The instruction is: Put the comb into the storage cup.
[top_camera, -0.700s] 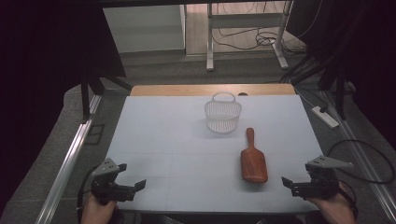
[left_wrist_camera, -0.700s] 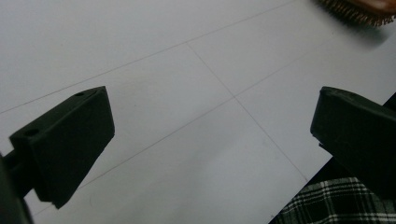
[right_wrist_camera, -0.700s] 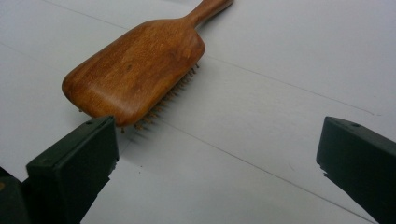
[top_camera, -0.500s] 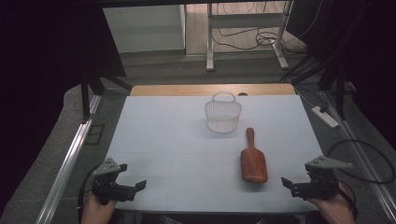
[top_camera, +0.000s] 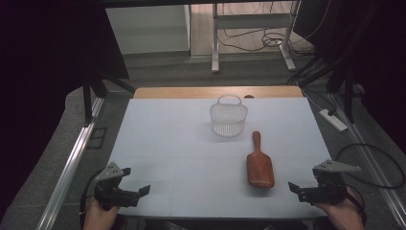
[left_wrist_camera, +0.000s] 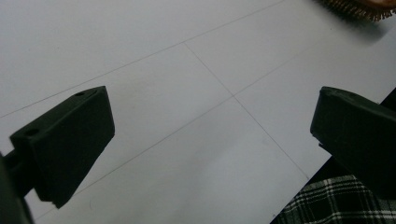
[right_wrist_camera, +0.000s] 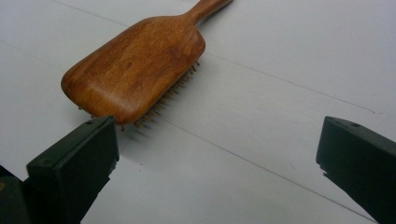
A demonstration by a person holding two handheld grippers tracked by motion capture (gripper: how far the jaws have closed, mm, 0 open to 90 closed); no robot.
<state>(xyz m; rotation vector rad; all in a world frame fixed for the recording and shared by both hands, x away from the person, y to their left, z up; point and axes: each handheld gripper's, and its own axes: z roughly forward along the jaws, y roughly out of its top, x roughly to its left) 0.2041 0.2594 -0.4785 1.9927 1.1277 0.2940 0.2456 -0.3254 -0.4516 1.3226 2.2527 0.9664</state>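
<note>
One wooden hairbrush [top_camera: 260, 166], one white basket [top_camera: 228, 116], two tongs.

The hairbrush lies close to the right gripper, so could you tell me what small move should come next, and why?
Probably ease the right gripper forward to the hairbrush and set its open jaws astride the head. The brush lies bristles down, touched by nothing, and this gripper is the nearer; the left gripper is open near the table's other front corner. The basket stands beyond the handle.
</note>
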